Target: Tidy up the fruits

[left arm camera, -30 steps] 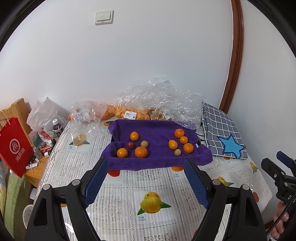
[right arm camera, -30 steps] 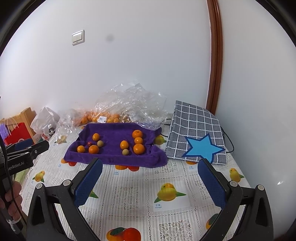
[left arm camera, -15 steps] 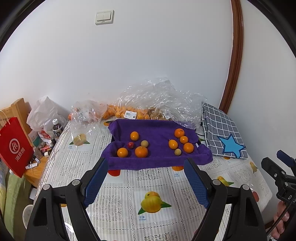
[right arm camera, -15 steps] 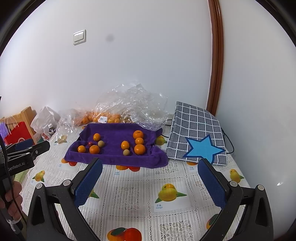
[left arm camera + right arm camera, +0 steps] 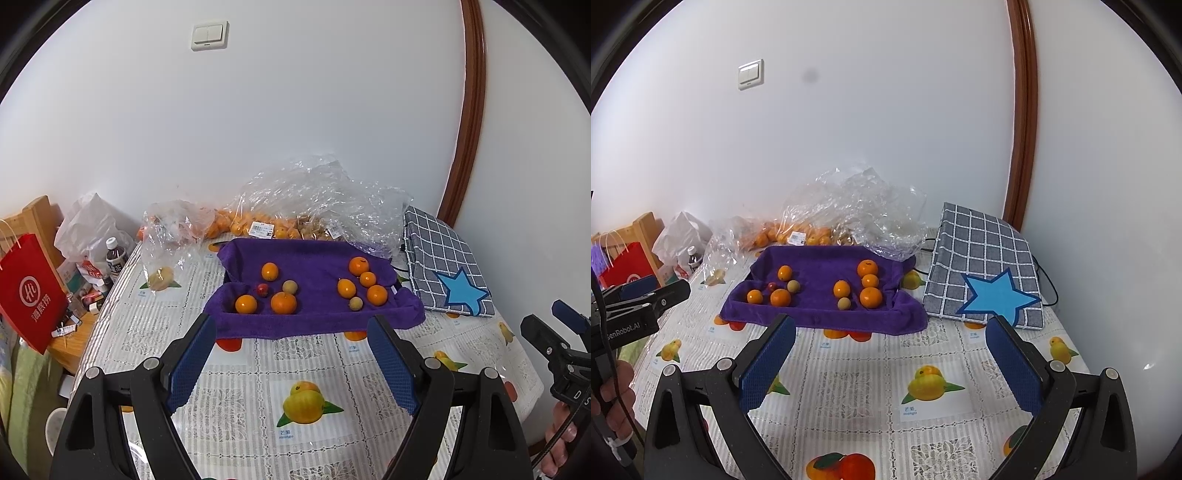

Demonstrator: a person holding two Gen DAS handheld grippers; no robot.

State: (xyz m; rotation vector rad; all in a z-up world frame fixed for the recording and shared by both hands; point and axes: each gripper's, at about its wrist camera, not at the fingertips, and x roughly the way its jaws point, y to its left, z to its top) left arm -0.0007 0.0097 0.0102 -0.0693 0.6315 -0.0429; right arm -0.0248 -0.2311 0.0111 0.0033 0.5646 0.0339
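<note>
Fruits point(image 5: 283, 302) lie in two loose groups on the purple towel point(image 5: 314, 321), which sits toward the far side of your counter point(image 5: 258, 369) with its fruit-print cloth. On the towel's left part you have three oranges, a small red fruit point(image 5: 262, 289) and a pale round one point(image 5: 290, 287); on the right, four oranges point(image 5: 870, 297) and another pale one point(image 5: 844, 304). Behind the towel, crumpled clear plastic bags point(image 5: 317, 199) hold more oranges against the wall, though what else is inside them is hard to make out through the glare. A grey checked cloth with a blue star point(image 5: 986, 280) rests just to the right of the towel.

Your left tongs point(image 5: 291, 363) are spread wide over bare cloth, short of the towel's near edge, pinching nothing. Your right tongs point(image 5: 890, 365) are likewise spread wide and hold nothing, also nearer to you than the towel. Each hand's fingers point(image 5: 613, 402) show at a frame edge.
</note>
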